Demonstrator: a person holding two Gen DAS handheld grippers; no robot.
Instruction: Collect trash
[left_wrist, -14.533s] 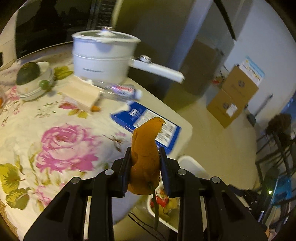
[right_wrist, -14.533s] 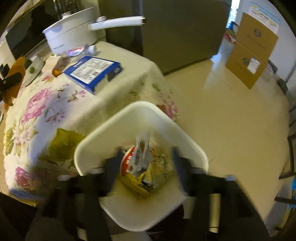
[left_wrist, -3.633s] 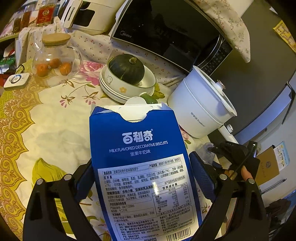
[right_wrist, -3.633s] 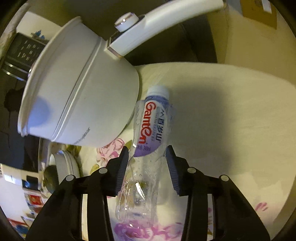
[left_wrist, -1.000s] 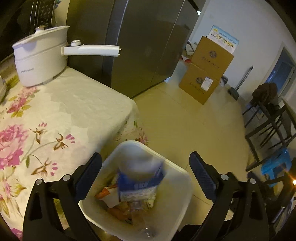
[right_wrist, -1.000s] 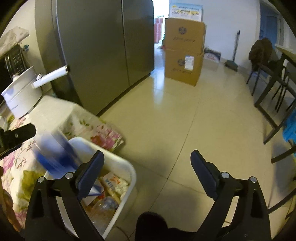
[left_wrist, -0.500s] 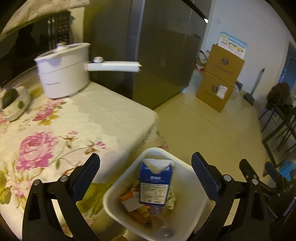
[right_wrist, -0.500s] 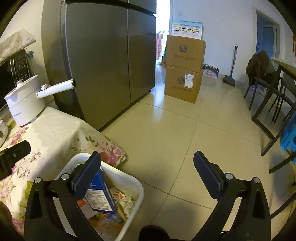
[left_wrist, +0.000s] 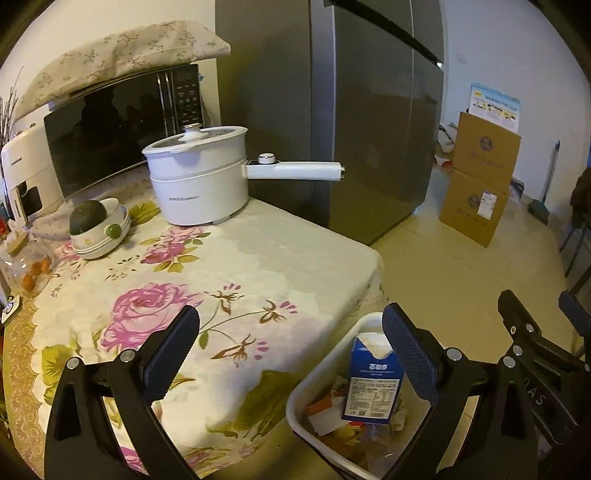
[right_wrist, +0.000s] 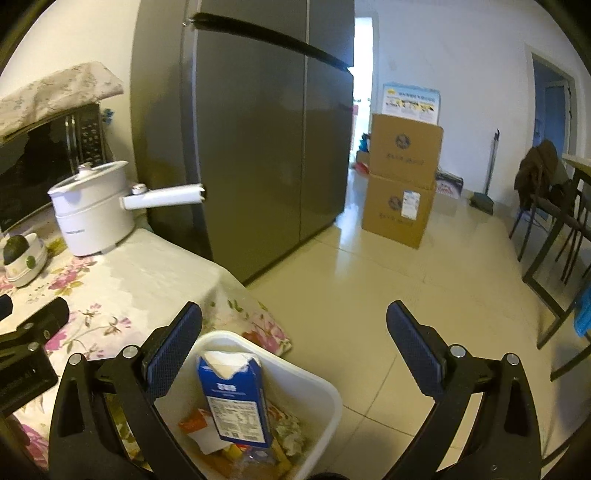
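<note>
Left gripper spread wide and empty above table edge, right gripper likewise agape over floor, blue biscuit box upright in white trash bin below both, amid wrappers.

One white bin, one blue biscuit box inside. One white pot, one microwave, two stacked cardboard boxes, two hand-held grippers.
</note>
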